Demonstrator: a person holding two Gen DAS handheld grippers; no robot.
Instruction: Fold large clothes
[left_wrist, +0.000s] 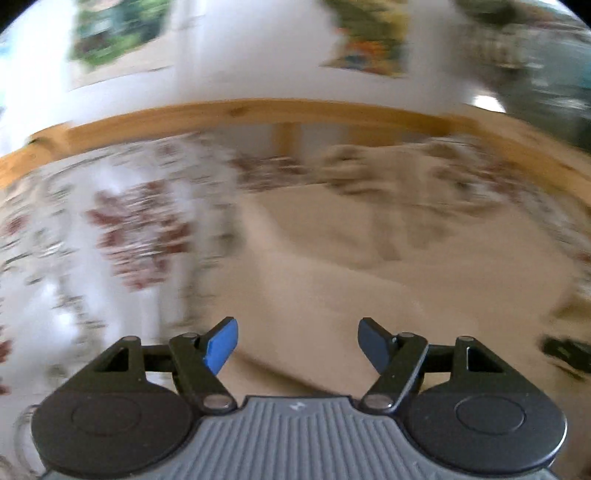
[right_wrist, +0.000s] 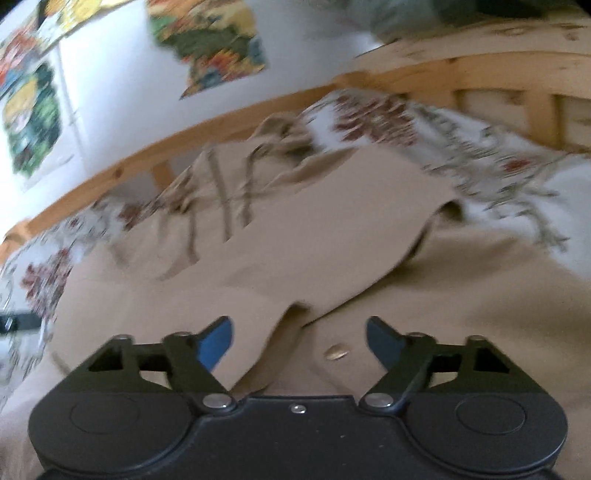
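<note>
A large beige garment (right_wrist: 295, 236) lies spread on a bed with a floral cover (right_wrist: 480, 147). In the right wrist view one layer is folded over another, and its edge runs between the fingers of my right gripper (right_wrist: 299, 341). A brass button (right_wrist: 336, 353) shows just ahead of that gripper. The right jaws stand apart, low over the cloth, and the pads press on nothing. In the blurred left wrist view my left gripper (left_wrist: 298, 345) hangs open over the same beige garment (left_wrist: 351, 258), near its left edge, with nothing between its fingers.
A wooden bed rail (left_wrist: 258, 110) runs along the far side, against a white wall with colourful posters (right_wrist: 214, 48). The floral cover (left_wrist: 140, 229) fills the left of the left wrist view. A dark object (left_wrist: 565, 350) lies at the right edge.
</note>
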